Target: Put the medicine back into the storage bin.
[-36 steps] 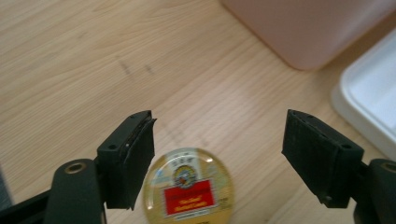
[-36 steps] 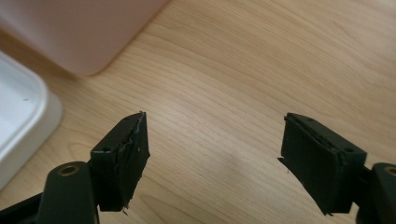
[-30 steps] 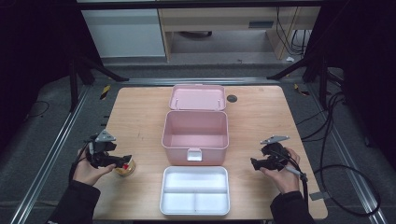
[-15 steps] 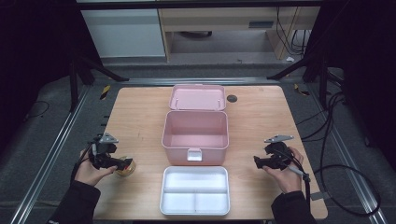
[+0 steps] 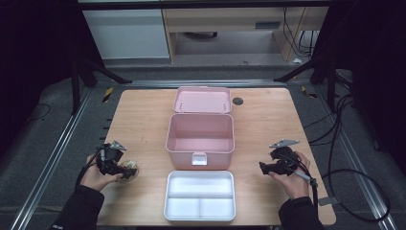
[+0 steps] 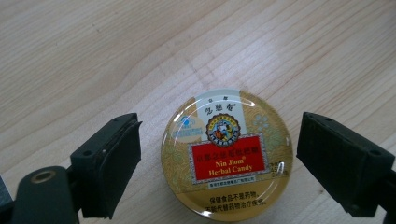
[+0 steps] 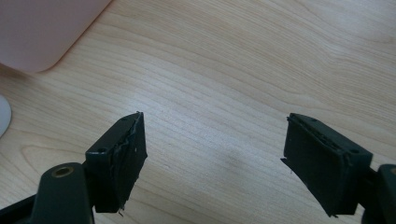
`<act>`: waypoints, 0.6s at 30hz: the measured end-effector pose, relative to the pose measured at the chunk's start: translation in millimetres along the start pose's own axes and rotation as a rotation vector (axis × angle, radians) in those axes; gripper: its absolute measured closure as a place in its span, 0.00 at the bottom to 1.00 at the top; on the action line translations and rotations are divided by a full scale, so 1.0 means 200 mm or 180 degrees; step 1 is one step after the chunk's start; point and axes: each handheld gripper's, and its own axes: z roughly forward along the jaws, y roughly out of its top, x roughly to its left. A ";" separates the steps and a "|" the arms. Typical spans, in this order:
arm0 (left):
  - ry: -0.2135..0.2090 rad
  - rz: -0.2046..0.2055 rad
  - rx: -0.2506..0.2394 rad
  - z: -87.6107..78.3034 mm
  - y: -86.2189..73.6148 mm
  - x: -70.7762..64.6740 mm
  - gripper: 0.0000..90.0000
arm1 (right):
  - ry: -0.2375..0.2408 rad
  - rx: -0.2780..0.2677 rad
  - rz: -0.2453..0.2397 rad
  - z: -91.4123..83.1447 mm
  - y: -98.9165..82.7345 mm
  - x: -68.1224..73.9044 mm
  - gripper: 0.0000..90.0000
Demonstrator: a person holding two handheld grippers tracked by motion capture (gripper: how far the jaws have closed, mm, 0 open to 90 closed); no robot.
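A round gold candy tin [image 6: 227,154] with a red label lies flat on the wooden table [image 5: 139,120] at the front left, also seen as the tin [image 5: 129,168]. My left gripper [image 6: 219,165] is open, one jaw on each side of the tin with a gap to both. The same left gripper [image 5: 115,165] shows low over the tin. My right gripper [image 7: 215,161] is open over bare wood at the front right, nothing between its jaws. It appears as the right gripper [image 5: 268,167] right of the tray.
An open pink box [image 5: 200,135] stands mid-table with its lid [image 5: 203,99] lying flat behind it. A white divided tray [image 5: 200,195] lies at the front edge. A dark round grommet [image 5: 237,101] is at the back. Cables trail off the right side.
Both hands have sunk a little toward the table's front. The left gripper has come down around the tin; the right one has drifted slightly right.
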 end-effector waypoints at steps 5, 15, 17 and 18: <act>-0.0041 0.0008 0.0126 0.03 0.00 0.00 0.14 | 0.0016 0.0004 -0.0021 0.00 0.00 0.01 0.24; -0.0107 0.0024 0.0351 0.07 0.01 0.00 0.18 | 0.0019 0.0030 -0.0012 0.01 0.00 0.01 0.24; -0.0105 0.0051 0.0408 0.08 0.01 0.00 0.21 | 0.0023 0.0038 -0.0012 0.01 0.00 0.01 0.24; -0.0102 0.0056 0.0427 0.08 0.01 0.00 0.21 | 0.0023 0.0035 -0.0013 0.01 0.00 0.01 0.24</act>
